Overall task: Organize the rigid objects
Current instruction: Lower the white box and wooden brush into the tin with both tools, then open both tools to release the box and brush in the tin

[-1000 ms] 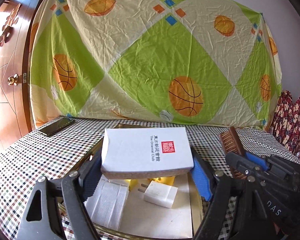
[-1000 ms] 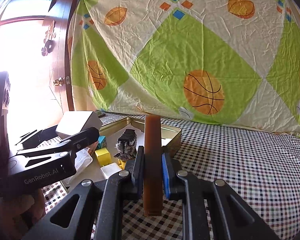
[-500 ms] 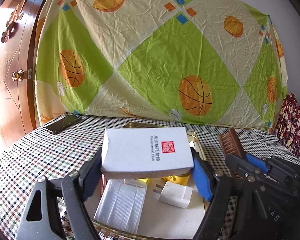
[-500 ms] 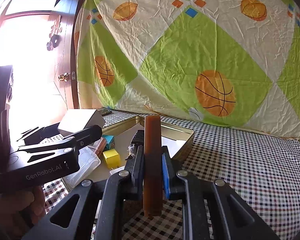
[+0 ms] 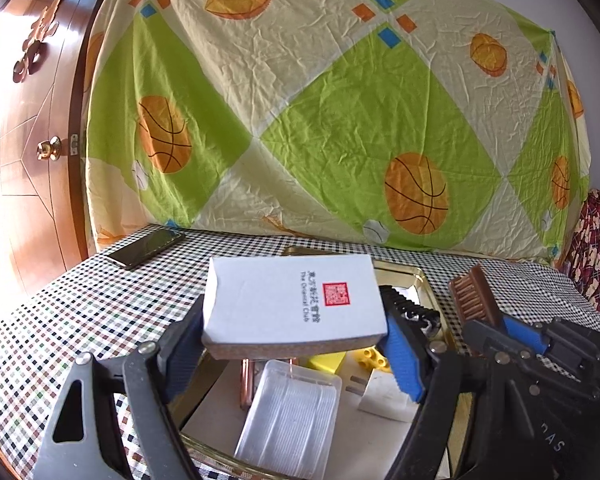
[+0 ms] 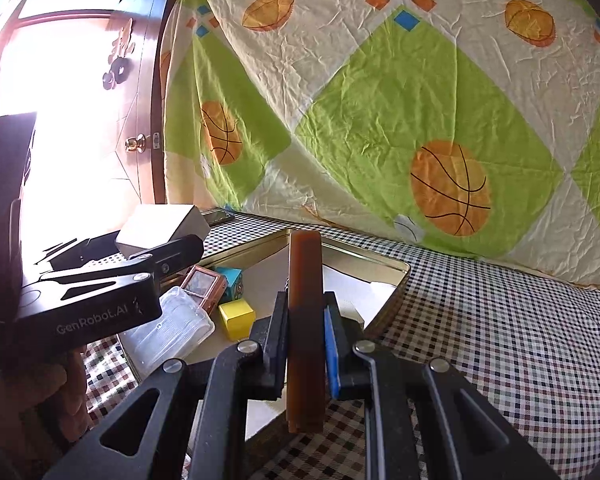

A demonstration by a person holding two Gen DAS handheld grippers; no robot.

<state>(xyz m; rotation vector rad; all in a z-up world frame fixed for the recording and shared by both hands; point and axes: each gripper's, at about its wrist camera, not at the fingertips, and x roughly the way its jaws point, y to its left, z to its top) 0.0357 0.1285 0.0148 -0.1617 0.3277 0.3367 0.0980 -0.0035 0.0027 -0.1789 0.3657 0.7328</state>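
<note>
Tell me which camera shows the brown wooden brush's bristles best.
The left wrist view: the brown wooden brush, held by the right gripper, shows its bristle face. The right wrist view shows only the brush's narrow wooden back between that gripper's fingers, no bristles.

- The right gripper (image 6: 305, 336) clamps a brown brush (image 6: 305, 320) upright, above the near corner of the gold tray (image 6: 396, 276).
- The left gripper (image 6: 168, 256) holds a white box (image 6: 156, 224) over the tray's left side.
- A yellow cube (image 6: 237, 318) lies inside the tray.
</note>
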